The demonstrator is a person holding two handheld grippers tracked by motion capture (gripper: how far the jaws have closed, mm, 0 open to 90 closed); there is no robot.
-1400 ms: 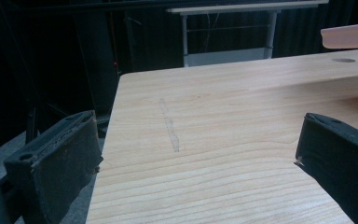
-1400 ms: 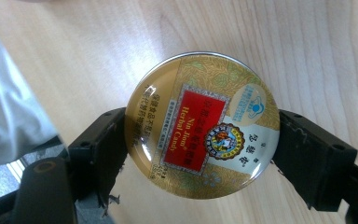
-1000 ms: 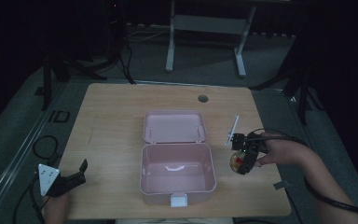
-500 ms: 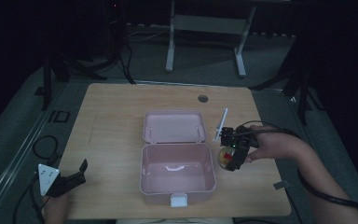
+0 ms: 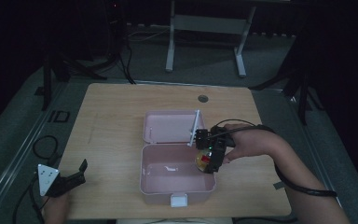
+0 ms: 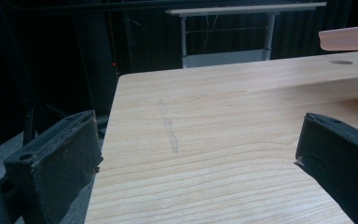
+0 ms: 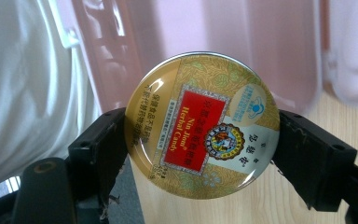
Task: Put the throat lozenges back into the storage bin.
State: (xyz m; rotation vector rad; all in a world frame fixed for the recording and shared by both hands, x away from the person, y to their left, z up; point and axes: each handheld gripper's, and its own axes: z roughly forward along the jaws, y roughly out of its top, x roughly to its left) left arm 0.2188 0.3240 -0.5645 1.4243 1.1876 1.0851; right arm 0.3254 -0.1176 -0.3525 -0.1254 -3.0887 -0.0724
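Note:
An open pink lunch box (image 5: 177,184) lies in the middle of the wooden table (image 5: 112,121), its lid (image 5: 168,126) folded back flat behind it. My right gripper (image 5: 206,160) hangs over the box's right rim, shut on a round gold candy tin (image 5: 203,159). In the right gripper view the tin (image 7: 202,126) is pinched edge to edge between both jaws, its red label facing the camera, with the pink box (image 7: 214,42) behind it. My left gripper (image 5: 77,172) rests at the table's front left corner, open and holding nothing; in its own view the jaws stand wide apart over bare wood (image 6: 214,135).
A small white latch tab (image 5: 178,200) sticks out of the box's near side. There is a round cable hole (image 5: 203,99) near the table's far edge. A metal desk frame (image 5: 205,23) and dark stands sit on the floor beyond. A grey plate (image 5: 47,177) tops the left gripper.
My right gripper has carried the tin leftward from the table's right side to over the box's right rim. The left gripper has stayed still.

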